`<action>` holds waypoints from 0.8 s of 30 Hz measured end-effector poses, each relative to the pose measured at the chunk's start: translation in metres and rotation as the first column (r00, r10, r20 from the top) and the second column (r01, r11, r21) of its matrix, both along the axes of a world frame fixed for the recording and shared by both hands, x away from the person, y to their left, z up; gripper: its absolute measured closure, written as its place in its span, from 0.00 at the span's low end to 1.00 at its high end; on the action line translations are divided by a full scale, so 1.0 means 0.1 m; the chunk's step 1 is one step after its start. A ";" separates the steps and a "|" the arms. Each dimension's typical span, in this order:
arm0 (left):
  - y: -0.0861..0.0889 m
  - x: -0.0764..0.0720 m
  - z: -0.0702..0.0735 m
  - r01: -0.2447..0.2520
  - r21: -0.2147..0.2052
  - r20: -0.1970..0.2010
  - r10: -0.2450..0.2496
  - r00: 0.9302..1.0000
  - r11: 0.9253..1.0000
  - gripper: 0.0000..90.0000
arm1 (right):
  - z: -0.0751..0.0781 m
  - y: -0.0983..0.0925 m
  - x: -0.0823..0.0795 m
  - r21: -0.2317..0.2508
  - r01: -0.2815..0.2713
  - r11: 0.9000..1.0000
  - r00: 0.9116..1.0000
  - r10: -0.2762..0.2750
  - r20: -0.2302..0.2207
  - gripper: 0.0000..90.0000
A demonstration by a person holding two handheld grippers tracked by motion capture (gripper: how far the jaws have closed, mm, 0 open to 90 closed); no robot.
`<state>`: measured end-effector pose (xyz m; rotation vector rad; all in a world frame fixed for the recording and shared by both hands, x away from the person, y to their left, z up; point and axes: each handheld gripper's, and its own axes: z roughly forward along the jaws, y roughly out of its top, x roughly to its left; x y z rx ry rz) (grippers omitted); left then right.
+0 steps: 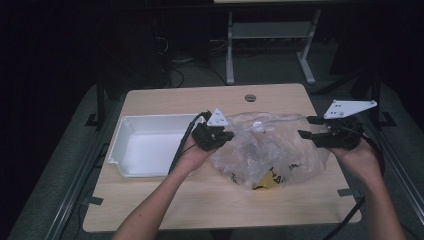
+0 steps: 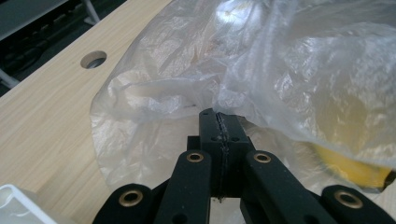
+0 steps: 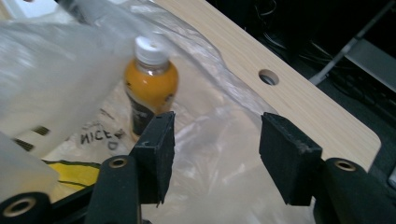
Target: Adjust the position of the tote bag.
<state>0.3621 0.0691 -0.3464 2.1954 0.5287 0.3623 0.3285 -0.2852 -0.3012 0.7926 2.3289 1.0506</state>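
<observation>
A clear plastic bag (image 1: 270, 150) lies crumpled on the wooden table (image 1: 200, 200), between my two grippers. Inside it stands a small bottle (image 3: 149, 88) of orange liquid with a white cap, and a yellow packet (image 1: 270, 181) lies near its front. My left gripper (image 1: 231, 135) is at the bag's left edge; in the left gripper view its jaws (image 2: 219, 116) are pressed together with the bag's film (image 2: 261, 79) pinched at their tip. My right gripper (image 1: 303, 126) is at the bag's right edge, its jaws (image 3: 215, 135) apart with the film lying loose behind the gap.
A white empty tray (image 1: 125, 150) sits on the left part of the table, just left of my left hand. A round cable hole (image 1: 250, 97) is near the far edge. Beyond the table are dark floor, cables and a desk frame (image 1: 230, 50).
</observation>
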 end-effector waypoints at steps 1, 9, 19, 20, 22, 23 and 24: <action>0.01 0.01 0.00 -0.002 0.006 0.001 0.002 1.000 1.000 1.00 | 0.00 -0.02 0.02 0.000 0.005 1.000 1.000 -0.005 -0.004 0.47; -0.02 0.18 -0.02 -0.021 0.019 -0.008 0.021 1.000 1.000 1.00 | -0.12 -0.04 0.25 -0.017 -0.022 1.000 0.998 0.021 -0.066 0.50; -0.04 0.41 -0.05 -0.040 0.053 -0.034 0.042 0.999 0.998 1.00 | -0.30 0.03 0.54 -0.071 -0.059 0.996 0.990 0.049 -0.130 0.85; -0.04 0.43 -0.06 -0.042 0.059 -0.035 0.045 0.998 0.997 1.00 | -0.32 0.02 0.55 -0.070 -0.060 0.996 0.989 0.050 -0.136 0.89; -0.04 0.44 -0.07 -0.046 0.062 -0.040 0.048 0.998 0.997 1.00 | -0.35 0.02 0.57 -0.064 -0.066 0.996 0.988 0.057 -0.142 0.92; -0.05 0.48 -0.09 -0.048 0.078 -0.046 0.051 0.998 0.996 1.00 | -0.41 0.00 0.59 -0.046 -0.071 0.996 0.987 0.064 -0.150 0.96; -0.05 0.49 -0.11 -0.050 0.088 -0.048 0.054 0.997 0.995 1.00 | -0.45 -0.01 0.59 -0.039 -0.071 0.997 0.985 0.064 -0.158 0.97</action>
